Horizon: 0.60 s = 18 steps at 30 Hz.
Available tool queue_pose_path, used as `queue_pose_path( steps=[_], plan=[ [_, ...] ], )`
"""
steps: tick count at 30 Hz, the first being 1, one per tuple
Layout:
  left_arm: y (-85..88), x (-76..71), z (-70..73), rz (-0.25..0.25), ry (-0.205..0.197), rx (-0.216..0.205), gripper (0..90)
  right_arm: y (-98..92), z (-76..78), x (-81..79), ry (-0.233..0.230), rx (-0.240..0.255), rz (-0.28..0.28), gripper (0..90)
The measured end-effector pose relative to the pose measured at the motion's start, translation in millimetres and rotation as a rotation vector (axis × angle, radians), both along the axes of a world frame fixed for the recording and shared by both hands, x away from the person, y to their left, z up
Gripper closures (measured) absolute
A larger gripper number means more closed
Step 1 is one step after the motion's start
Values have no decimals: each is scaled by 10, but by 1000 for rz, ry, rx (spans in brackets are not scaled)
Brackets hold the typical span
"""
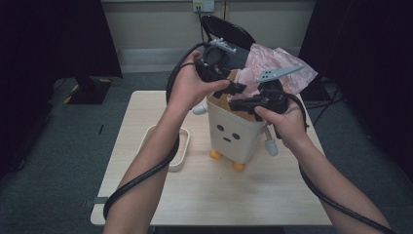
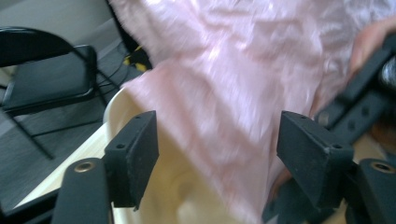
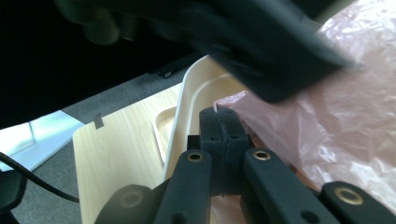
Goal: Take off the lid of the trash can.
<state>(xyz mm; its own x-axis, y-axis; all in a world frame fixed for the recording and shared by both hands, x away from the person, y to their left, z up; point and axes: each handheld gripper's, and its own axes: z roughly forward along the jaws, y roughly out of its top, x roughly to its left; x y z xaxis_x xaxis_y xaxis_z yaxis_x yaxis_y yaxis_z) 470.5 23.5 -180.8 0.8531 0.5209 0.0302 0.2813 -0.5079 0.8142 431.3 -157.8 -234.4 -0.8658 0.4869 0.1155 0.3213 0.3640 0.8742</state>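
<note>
The person's forearms come in from the near edge of the wooden surface (image 1: 204,195), cables trailing back from both hands; near its left side lies a cream ring-shaped lid frame (image 1: 181,146), flat and apart from the bin, presumably taken off so that a liner can go in; just beyond it, at the middle, stands the cartoon-faced cream waste bin (image 1: 233,136) on its orange feet, upright with its mouth open to both hands. The right gripper (image 1: 243,103) sits at the bin's near right rim with its jaws fully closed; in the right gripper view the pink plastic bin bag (image 3: 336,112) starts right at the closed pads, so they seem to pinch its edge just inside the cream wall (image 3: 187,107), probably to anchor that side while the rest is spread. The left gripper (image 2: 217,140) hovers over the far left rim with its jaws standing wide, the blurred pink film between the pads but not pressed by them, likely lining up for a second hold on the bag's mouth. Most of the bag (image 1: 277,68) billows up behind the bin, not yet tucked inside. Farther off stands a black folding chair (image 2: 46,74).
</note>
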Motion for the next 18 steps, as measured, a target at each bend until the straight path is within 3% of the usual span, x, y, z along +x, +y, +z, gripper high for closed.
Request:
queue_pose_path(
  steps=[1,2,4,6,7,8,11,14,15,17,18],
  plan=[
    [-37,15,-13,-9,9,8,323,7,-1,3,-2,-3,-3,900],
    [-114,48,-37,-38,23,23,424,24,-6,10,-3,-9,1,900],
    [-134,66,-50,-46,11,32,665,31,-5,11,-6,-13,-1,900],
    [-156,112,-96,-26,75,90,777,24,-4,-1,-13,-2,-4,828],
    [-156,112,-96,-26,75,90,842,24,-4,-1,-13,-2,-4,828],
    [-129,123,-131,-10,83,135,852,-31,21,-36,-49,9,-35,680],
    [-92,119,-181,28,98,189,878,-155,103,-88,-62,-19,-44,511],
    [-91,108,-207,32,101,216,882,-281,179,-132,-87,-50,-71,449],
    [-112,102,-239,40,89,268,882,-453,273,-165,-126,-60,-126,397],
    [-123,104,-250,40,88,283,881,-555,323,-167,-138,-48,-153,392],
    [-151,103,-276,31,76,309,881,-781,415,-134,-140,-16,-237,351]
  ],
)
